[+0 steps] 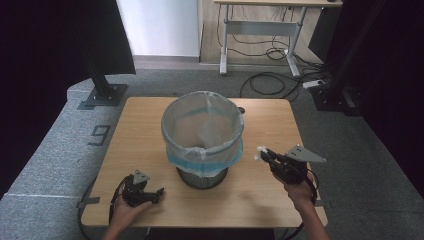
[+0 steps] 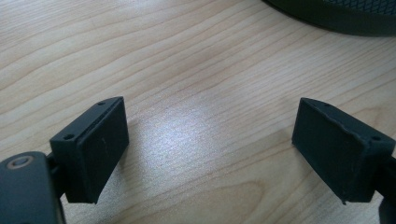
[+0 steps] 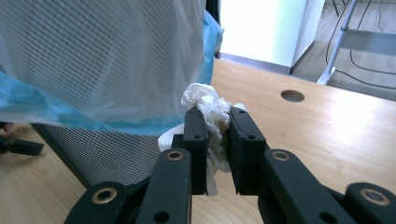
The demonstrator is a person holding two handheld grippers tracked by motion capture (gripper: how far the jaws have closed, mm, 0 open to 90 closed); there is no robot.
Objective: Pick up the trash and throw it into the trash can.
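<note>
So there's a light wooden surface (image 1: 265,125) with a black mesh wastebasket (image 1: 202,177) sitting mid-table, lined with a translucent white plastic bag with a blue hem (image 1: 202,131) folded over the rim. From the high view you can see down into the liner, but the bottom is a pale blur and I can't tell if anything is in there.

The right gripper (image 3: 217,123) has its fingers (image 3: 245,140) clamped tight on a crumpled white tissue wad (image 3: 205,100). The wad bulges out above the tips and a bit hangs below, while the middle of it is hidden between the pads. It's held off the wood, just beside the basket's right side, near the blue hem. In the high view the tissue is just a tiny white smudge at the tip of the right gripper (image 1: 263,154), so no detail there.

The left gripper (image 1: 159,192) is down at the near-left part of the surface, and its fingers (image 2: 93,149) are spread wide apart with bare wood grain between them. Its own view is blurry up close, and the basket base (image 2: 336,18) is cut off by the top right corner.

Round hole in the surface (image 3: 293,95) sits behind the basket.
</note>
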